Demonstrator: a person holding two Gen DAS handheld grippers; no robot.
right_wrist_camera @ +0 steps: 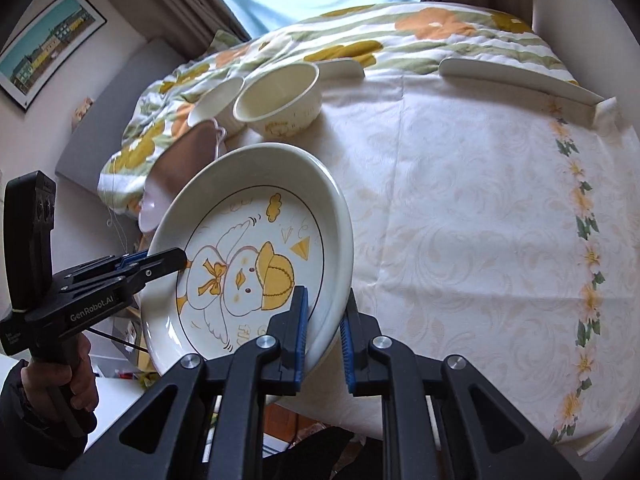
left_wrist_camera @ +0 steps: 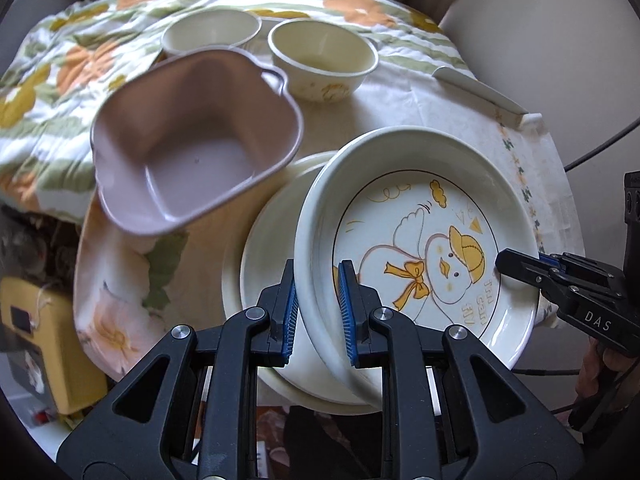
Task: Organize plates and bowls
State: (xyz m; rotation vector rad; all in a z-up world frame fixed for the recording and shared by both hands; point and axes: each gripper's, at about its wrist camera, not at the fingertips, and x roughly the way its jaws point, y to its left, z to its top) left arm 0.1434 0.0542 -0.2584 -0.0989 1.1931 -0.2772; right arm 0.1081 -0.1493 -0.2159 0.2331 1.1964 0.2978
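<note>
With both grippers on it, the duck plate hangs tilted above a plain plate on the tabletop. Left gripper has its jaws closed on the near rim; right gripper jaws straddle the opposite rim, contact on the outer side unclear. Stacking looks barely begun: two cream bowls and the mauve bowl sit unstacked.

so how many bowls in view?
3: mauve bowl left of the held duck plate; two cream bowls, left and right, side by side behind. More may be hidden.
</note>
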